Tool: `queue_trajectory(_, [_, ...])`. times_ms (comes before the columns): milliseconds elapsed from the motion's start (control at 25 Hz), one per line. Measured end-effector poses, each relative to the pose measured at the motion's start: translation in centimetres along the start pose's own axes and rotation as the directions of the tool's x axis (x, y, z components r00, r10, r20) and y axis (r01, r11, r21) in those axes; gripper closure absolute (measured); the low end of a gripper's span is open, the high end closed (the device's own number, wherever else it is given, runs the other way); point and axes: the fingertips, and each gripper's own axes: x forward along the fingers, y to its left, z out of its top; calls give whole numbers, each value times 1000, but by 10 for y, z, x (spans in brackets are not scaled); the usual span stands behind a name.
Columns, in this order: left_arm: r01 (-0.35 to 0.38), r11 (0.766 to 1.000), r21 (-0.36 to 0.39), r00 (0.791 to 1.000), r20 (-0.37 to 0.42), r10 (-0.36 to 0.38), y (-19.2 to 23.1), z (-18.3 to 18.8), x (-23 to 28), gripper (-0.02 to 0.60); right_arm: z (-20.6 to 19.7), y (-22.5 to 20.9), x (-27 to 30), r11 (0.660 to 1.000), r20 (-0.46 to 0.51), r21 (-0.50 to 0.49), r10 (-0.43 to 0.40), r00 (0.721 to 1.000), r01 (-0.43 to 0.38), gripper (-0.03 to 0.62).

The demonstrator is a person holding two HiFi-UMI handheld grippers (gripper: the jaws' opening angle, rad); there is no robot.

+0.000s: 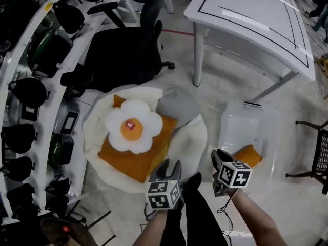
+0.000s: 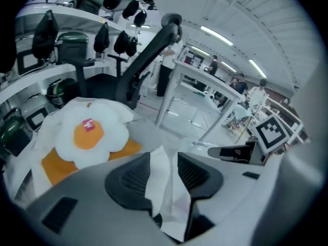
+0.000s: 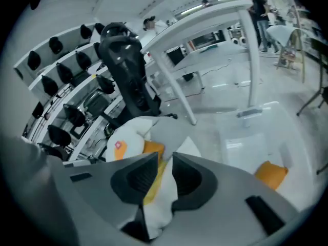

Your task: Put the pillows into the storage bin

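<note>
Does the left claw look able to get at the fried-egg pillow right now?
Probably yes: the fried-egg pillow lies uncovered on top of the orange pillow, and the left claw sits by that pillow's near corner with nothing between them.

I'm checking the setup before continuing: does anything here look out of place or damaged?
Nothing looks damaged or spilled. One small orange pillow sits in the near corner of the clear storage bin rather than centred; the egg pillow lies on a larger orange pillow on the round white cushion.
</note>
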Motion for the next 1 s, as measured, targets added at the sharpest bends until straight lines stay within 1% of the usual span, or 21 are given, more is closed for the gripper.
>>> queue_trajectory(80, [-55,997,-60,998,27,57,34,0,-10,414,-2,37,26,996,-42,-52,71,997,-73,506])
queue_trajectory(160, [-103,988,-112,993,46,109,66,-3,-18,414,-10,71,49,987,-81,-82,128,988,-135,502])
queue_trajectory(320, [-172,964,-203,981,59,187,126,-21,-35,414,-41,131,91,967,-160,-94,219,962,-236,478])
queue_trajectory(440, [-206,944,-258,972,58,228,164,-37,-47,416,-69,165,122,956,-221,-78,259,940,-282,455])
queue_trajectory(560, [-237,923,-304,962,58,266,196,-53,-59,416,-89,188,148,952,-254,-63,276,927,-300,448])
queue_trajectory(720, [-264,893,-365,950,59,305,232,-73,-69,416,-104,207,178,950,-268,-62,279,922,-305,444])
queue_trajectory(840, [-276,872,-405,943,60,327,255,-87,-76,416,-113,217,198,951,-281,-57,276,919,-304,424])
queue_trajectory(1000, [-286,846,-450,936,57,346,280,-108,-81,416,-120,225,225,955,-276,-35,274,921,-295,394])
